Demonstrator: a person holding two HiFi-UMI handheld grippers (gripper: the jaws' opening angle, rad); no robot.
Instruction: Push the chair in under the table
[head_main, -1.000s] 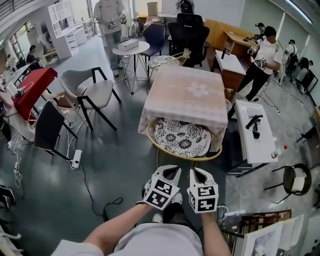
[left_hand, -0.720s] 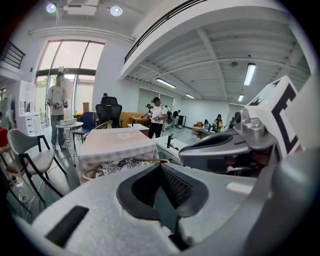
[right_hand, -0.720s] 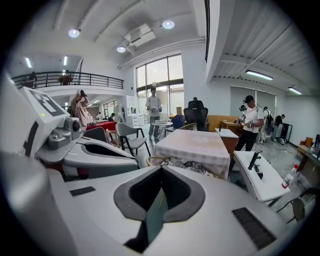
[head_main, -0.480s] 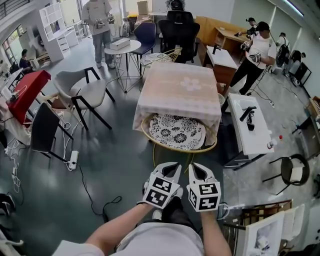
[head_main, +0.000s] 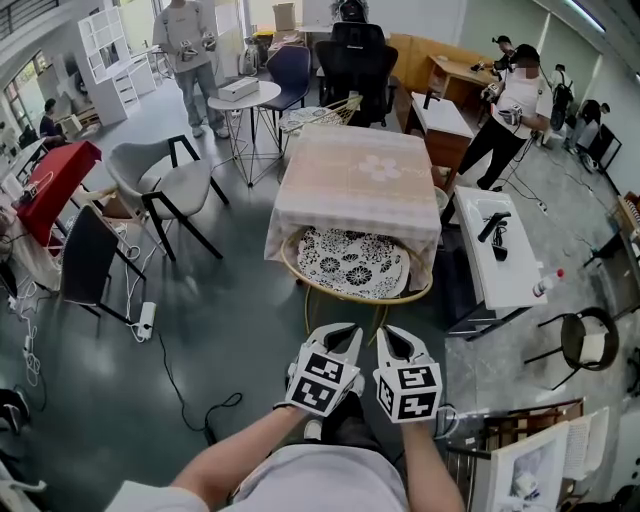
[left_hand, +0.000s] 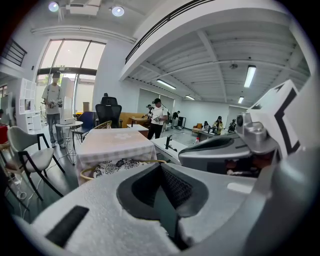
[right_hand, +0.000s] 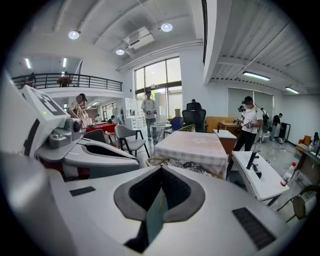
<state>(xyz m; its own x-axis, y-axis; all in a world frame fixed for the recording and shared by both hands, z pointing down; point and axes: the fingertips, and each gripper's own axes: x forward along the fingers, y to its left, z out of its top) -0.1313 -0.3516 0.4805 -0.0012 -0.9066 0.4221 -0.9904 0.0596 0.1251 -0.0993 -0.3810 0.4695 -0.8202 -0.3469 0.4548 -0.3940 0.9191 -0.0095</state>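
Now the left gripper (head_main: 343, 338) and right gripper (head_main: 392, 340) are hovering, jaws together on nothing; ahead of them the chair (head_main: 352, 264) is sitting half under the table (head_main: 360, 185), probably needing 1 more shove.

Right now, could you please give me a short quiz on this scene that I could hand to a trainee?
1. True or false: the chair with the patterned cushion sits wholly hidden under the table.
2. What do the fingers of the left gripper hold? A) nothing, they are shut and empty B) the chair's rim C) the table's edge
3. How many grippers, counting the right gripper, touch the chair?

Key: 1 false, the near part of its seat shows beyond the table's edge; 2 A; 3 none, both hang short of it.
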